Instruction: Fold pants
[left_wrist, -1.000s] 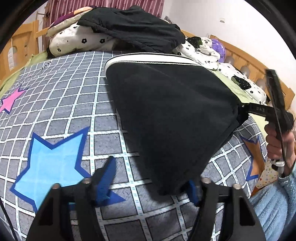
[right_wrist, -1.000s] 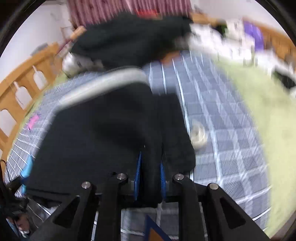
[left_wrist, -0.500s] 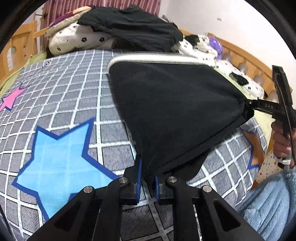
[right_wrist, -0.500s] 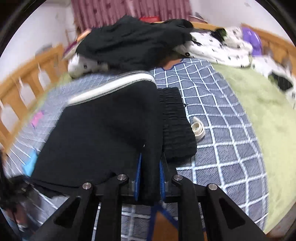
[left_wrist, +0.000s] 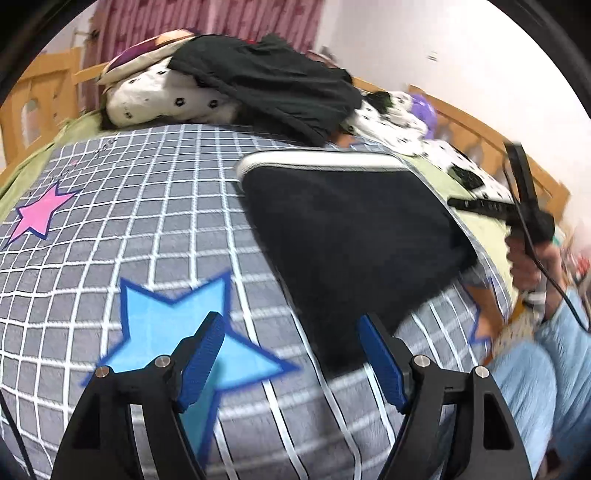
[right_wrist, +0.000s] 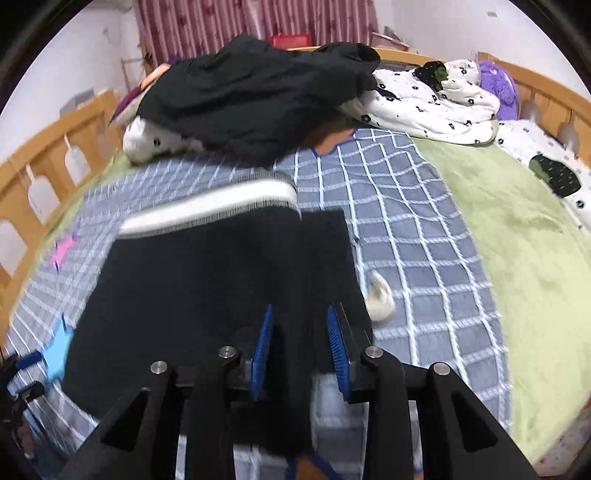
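Now your left hand-held gripper (left_wrist: 291, 363) is spread wide with nothing between its blue pads, poised over the checked bed cover (left_wrist: 155, 221), the folded black pants (left_wrist: 354, 236) lying just beyond it toward 1 o'clock. Your right hand-held gripper (right_wrist: 301, 350) is partly open, its pads straddling the near edge of the pants (right_wrist: 221, 280) without pinching the cloth.

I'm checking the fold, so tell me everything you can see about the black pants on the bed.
The black pants look like soft fleece, with a white-striped waistband at the far end. They lie folded flat on the checked blanket, near edge slightly rumpled. Both grippers, left gripper and right gripper, are open, and neither grips the cloth.
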